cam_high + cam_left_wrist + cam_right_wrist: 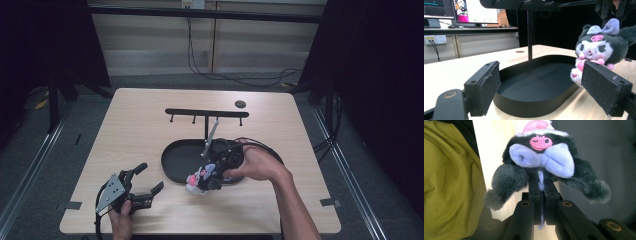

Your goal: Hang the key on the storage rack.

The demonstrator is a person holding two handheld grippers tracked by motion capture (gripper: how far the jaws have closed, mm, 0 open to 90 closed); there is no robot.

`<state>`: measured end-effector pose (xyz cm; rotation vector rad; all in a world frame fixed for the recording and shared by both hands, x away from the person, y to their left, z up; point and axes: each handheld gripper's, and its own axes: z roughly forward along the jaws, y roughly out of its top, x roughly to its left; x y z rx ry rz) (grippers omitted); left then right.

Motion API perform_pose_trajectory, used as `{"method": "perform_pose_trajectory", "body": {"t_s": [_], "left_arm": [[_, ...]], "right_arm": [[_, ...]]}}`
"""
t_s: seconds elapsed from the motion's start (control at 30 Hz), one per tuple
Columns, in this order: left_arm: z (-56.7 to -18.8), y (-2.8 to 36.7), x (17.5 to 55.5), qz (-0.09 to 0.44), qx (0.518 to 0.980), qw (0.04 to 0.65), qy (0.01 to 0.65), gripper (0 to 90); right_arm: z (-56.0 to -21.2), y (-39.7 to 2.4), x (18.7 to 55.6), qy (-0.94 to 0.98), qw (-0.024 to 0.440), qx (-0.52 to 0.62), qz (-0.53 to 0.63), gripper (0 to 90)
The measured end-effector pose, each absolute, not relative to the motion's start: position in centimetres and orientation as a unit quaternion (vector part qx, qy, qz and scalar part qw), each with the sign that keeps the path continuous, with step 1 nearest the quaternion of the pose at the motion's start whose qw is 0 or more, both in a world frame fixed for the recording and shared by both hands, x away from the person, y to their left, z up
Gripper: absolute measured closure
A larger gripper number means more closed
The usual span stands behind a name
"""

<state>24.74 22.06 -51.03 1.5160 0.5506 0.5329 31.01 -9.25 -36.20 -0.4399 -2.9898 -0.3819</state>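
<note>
Right gripper (207,181), in your right hand (255,162), pinches the lilac hanging loop (541,182) of a plush toy (199,179) between jaws closed tight, so the black-and-white doll with its lilac bow (541,161) hangs from the loop. In the high view you hold it over the near rim of the black oval tray (172,162), from which a T-shaped hook stand (206,114) rises. Your left gripper (148,181) rests at the table's (135,125) near-left corner, jaws spread wide with nothing between them. Seen along those jaws, the toy hangs just beside the tray's right edge, facing the camera.
</note>
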Motion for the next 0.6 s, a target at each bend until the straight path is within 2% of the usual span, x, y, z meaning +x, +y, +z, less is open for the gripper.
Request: {"method": "perform_pose_trajectory", "body": {"t_s": [0.6], "left_arm": [[-51.0, 22.1, 24.7, 0.236, 0.67, 0.66, 0.243, 15.5]], "right_arm": [[-33.5, -9.0, 32.6, -0.983, 0.04, -0.144, -0.108, 87.2]]}}
